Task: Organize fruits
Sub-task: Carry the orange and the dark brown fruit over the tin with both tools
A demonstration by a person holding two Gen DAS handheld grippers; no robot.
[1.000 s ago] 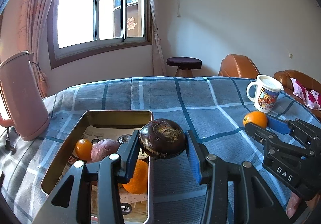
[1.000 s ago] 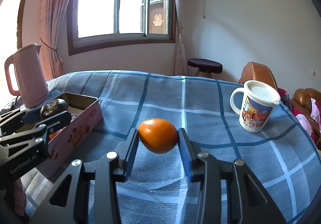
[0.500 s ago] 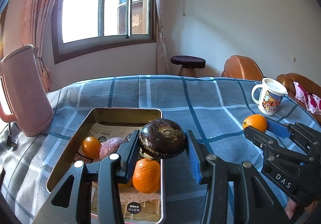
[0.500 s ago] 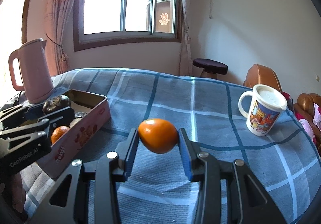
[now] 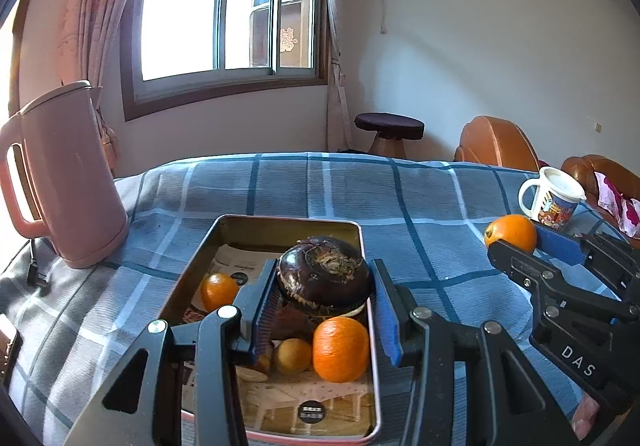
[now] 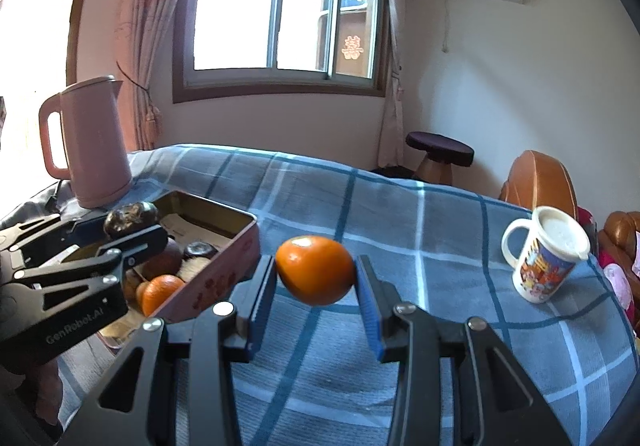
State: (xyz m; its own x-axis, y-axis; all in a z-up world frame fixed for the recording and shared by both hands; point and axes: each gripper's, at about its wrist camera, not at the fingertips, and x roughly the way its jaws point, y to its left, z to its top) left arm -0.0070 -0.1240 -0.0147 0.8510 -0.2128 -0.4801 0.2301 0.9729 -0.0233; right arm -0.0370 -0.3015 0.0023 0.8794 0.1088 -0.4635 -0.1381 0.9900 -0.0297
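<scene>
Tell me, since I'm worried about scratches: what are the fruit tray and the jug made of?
Fruit tray: seemingly metal tin; glossy golden inside walls, rolled rim, printed pink outside. Jug: probably matte pink plastic, even dull sheen; a coated metal body can't be excluded.

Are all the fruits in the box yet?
Not yet. Oranges and others already sit in the tin box. The left gripper holds a dark purple fruit over it; the right gripper holds an orange above the tablecloth.
</scene>
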